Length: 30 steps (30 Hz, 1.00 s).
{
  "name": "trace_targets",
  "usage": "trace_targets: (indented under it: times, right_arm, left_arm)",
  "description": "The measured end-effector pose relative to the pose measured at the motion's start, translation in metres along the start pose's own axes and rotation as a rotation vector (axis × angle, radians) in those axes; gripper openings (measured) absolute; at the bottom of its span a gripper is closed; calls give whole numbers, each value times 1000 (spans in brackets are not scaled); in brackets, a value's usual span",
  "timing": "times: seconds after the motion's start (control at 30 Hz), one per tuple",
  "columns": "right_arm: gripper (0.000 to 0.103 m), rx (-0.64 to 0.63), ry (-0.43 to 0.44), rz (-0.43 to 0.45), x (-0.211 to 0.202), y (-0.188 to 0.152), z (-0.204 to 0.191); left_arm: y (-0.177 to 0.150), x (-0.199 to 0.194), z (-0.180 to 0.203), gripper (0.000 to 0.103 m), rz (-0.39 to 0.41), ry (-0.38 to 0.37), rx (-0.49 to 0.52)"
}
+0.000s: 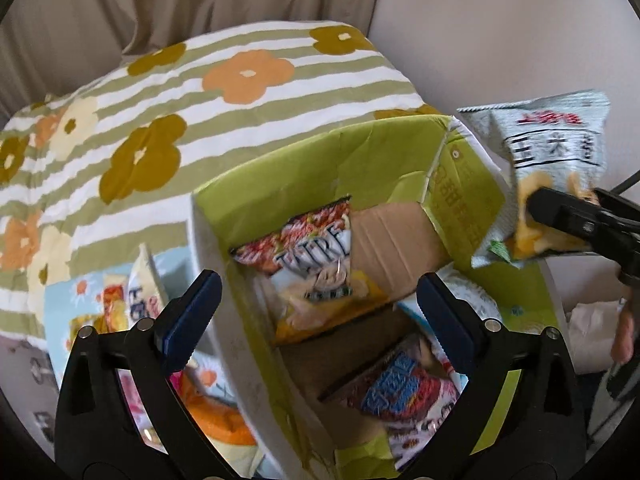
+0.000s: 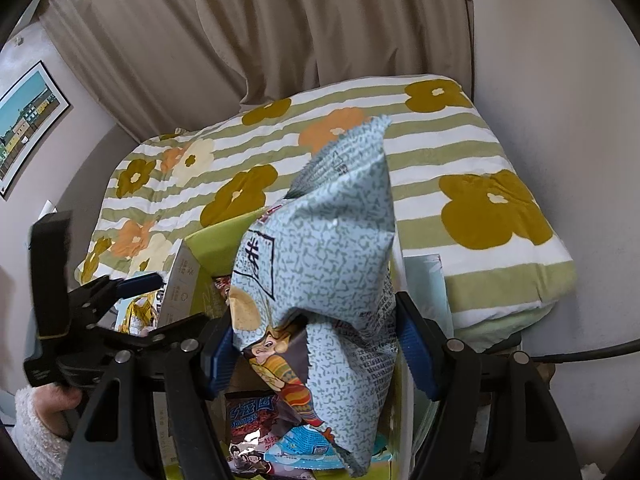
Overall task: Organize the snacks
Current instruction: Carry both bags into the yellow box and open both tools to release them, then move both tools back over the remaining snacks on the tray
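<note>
Floral bedspread (image 1: pixel 248 76); snack packets (image 1: pixel 312 264) inside green box (image 1: pixel 320 168).

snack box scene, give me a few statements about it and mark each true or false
1. The right gripper is shut on the pale speckled chip bag. True.
2. The left gripper holds a red packet. False: its jaws stand open with nothing clamped between them, above the green cardboard box.
3. The box is empty. False: the red packet and other snack packets already lie inside it.
4. The box sits on bedding with stripes and flowers. True.
5. More snack packets lie outside the box, beside its left wall in the left wrist view. True.
</note>
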State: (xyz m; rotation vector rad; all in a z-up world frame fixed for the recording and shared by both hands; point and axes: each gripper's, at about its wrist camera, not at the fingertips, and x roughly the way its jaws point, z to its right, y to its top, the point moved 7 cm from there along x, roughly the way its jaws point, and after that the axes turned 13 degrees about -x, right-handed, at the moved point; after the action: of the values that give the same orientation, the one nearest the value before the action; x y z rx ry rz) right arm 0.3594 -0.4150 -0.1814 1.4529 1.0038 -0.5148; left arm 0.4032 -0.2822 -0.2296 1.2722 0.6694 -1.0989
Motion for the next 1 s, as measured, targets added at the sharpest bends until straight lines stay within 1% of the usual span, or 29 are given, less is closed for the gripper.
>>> trace_targets:
  times: [0.1,0.27,0.3,0.37,0.4,0.43,0.47,0.57,0.67,0.83,1.0]
  right_arm:
    - [66,-11,4,-17,9,-1,-4]
    - [66,-45,-8,-45,24,2,-9]
    - [68,-47,-6,-51,28,3,-12]
    - [77,-53,-10,-43,33,4,-14]
    - [91,-62,-14,-29,34,5,-16]
    - [99,-72,-20,-18,33,5,-18]
    - [101,-79,-25,-9,33,5,-19]
    - [101,-101,-32,16,29,2,-24]
    - [101,-114,-33,10,25,-5,-26]
    - [101,-130,-11,15,15,-5,-33]
    - [101,-172,12,29,-1,0,-48]
  left_arm:
    - [-6,-8,-11,98,3,-1,-30]
    - [-9,-19,-21,98,20,1,-52]
    - [-9,-21,-22,98,25,3,-55]
    - [-9,-24,-24,98,33,7,-61]
    - [-10,-26,-25,98,36,8,-64]
    - [-11,-27,-26,98,38,8,-67]
    - [-12,-28,-28,98,40,10,-70]
    - [-15,-31,-30,98,43,13,-78]
    - [-21,-34,-32,98,47,9,-89]
    - [-30,-43,-35,98,63,12,-114]
    - [-37,-72,-47,98,104,43,-154]
